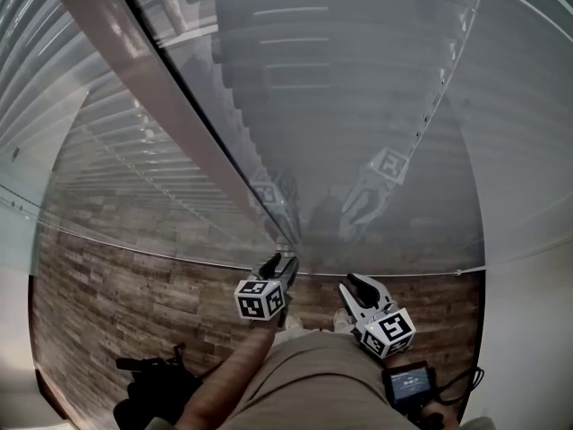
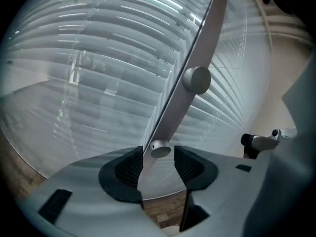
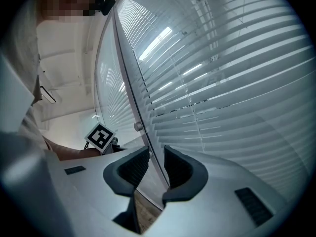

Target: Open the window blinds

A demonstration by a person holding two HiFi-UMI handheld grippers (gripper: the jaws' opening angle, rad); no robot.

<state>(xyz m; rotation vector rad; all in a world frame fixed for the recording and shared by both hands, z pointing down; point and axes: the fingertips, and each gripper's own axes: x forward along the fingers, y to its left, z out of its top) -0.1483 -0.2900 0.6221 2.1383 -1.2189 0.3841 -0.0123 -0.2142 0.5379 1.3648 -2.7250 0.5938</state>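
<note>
We find the left gripper [image 2: 158, 160] with its jaws spread wide and holding nothing. A small round knob [image 2: 160, 149] sits in the gap between the pads, with daylight on both sides of it. That knob is fixed to a grey frame post [image 2: 205, 38] that climbs away from the jaws, and a larger knob [image 2: 197, 79] sits further up the same post. Seen from the head view, this gripper [image 1: 279, 269] noses up against the foot of the post [image 1: 152, 88].

The right gripper [image 3: 155, 163] stands just beside it (its view catches the left one's marker cube [image 3: 100, 136] close by). Its jaws are a little apart and clamp nothing. The thin edge of the post runs up through the gap, and we cannot say whether it brushes a pad. In the head view this gripper [image 1: 360, 287] sits near the bottom edge of the glass.

The window blinds [image 2: 98, 83] hang behind glass on both sides of the post, filling most of each gripper view [image 3: 237, 83]. Their slats run level, with bright strips of light between some of them. From above, the blinds [image 1: 340, 61] show grey and dim through the pane, which also mirrors both grippers.

Below the glass is a wood-plank floor [image 1: 116, 285], where some dark gear [image 1: 152, 388] lies at the left. A small device with a screen [image 1: 410, 383] sits at the right.
</note>
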